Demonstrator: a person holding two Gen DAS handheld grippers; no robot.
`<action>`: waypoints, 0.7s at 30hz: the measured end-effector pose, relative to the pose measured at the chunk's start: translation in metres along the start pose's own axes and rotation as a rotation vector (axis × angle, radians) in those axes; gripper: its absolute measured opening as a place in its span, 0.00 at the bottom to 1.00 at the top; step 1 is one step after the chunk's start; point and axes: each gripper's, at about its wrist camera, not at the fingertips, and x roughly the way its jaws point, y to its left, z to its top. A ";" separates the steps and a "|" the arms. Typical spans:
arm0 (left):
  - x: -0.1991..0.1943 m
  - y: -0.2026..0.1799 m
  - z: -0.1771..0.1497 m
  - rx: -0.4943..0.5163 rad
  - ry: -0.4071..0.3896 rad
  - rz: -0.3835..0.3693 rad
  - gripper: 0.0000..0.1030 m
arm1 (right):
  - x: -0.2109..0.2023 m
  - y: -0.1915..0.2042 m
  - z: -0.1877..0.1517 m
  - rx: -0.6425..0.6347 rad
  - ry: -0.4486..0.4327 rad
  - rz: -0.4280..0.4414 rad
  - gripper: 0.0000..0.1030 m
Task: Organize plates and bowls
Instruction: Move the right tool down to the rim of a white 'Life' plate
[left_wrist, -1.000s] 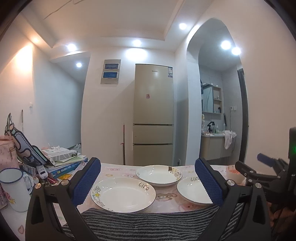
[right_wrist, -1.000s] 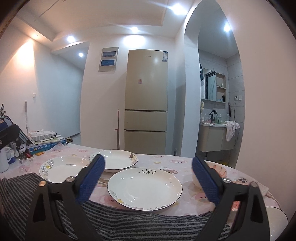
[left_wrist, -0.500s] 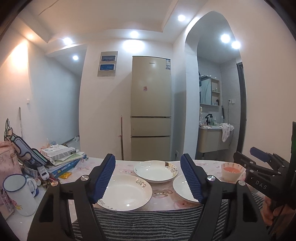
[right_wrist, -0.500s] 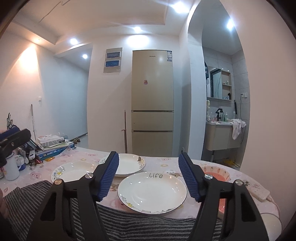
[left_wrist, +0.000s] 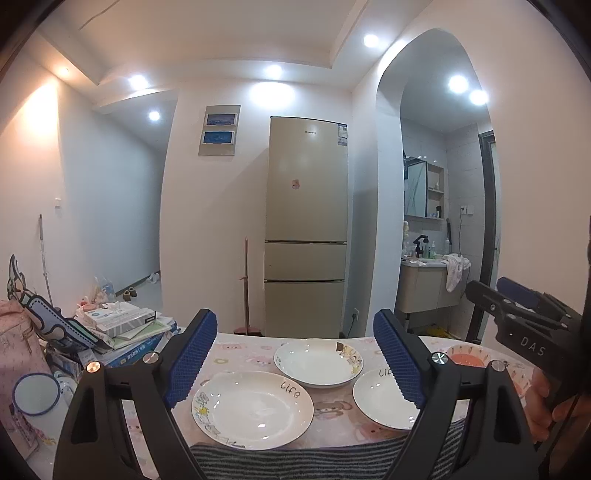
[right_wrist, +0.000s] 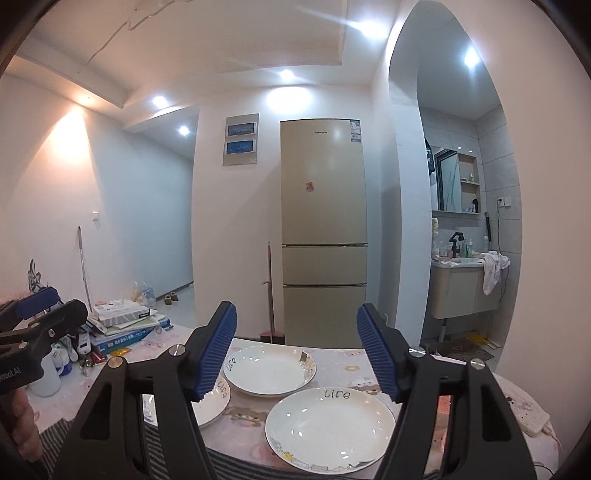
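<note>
Landmark: far plate (left_wrist: 317, 362). Bare tablecloth (left_wrist: 236, 350) just left of it and behind it, clear passage there. Near-left plate (left_wrist: 253, 409) and near-right plate (left_wrist: 384, 398) crowd its front; narrow gap between them. Farther left, book stack (left_wrist: 125, 332) and mug (left_wrist: 37, 397) block. Right of it, orange bowl (left_wrist: 467, 357) blocks.

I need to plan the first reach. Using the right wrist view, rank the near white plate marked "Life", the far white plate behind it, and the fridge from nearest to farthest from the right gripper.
1. near plate: just below and ahead of the open right gripper, at the table's front edge.
2. far plate: behind it, slightly left, mid-table.
3. fridge: against the back wall, beyond the table.
</note>
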 end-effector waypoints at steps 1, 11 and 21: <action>0.002 0.002 0.002 -0.002 0.002 0.000 0.86 | 0.005 0.001 0.002 0.006 0.010 0.009 0.65; 0.043 0.031 0.034 -0.018 0.022 0.072 0.87 | 0.066 0.017 0.029 0.042 0.138 0.109 0.71; 0.101 0.078 0.047 -0.118 0.119 0.152 1.00 | 0.133 0.043 0.045 0.132 0.276 0.119 0.85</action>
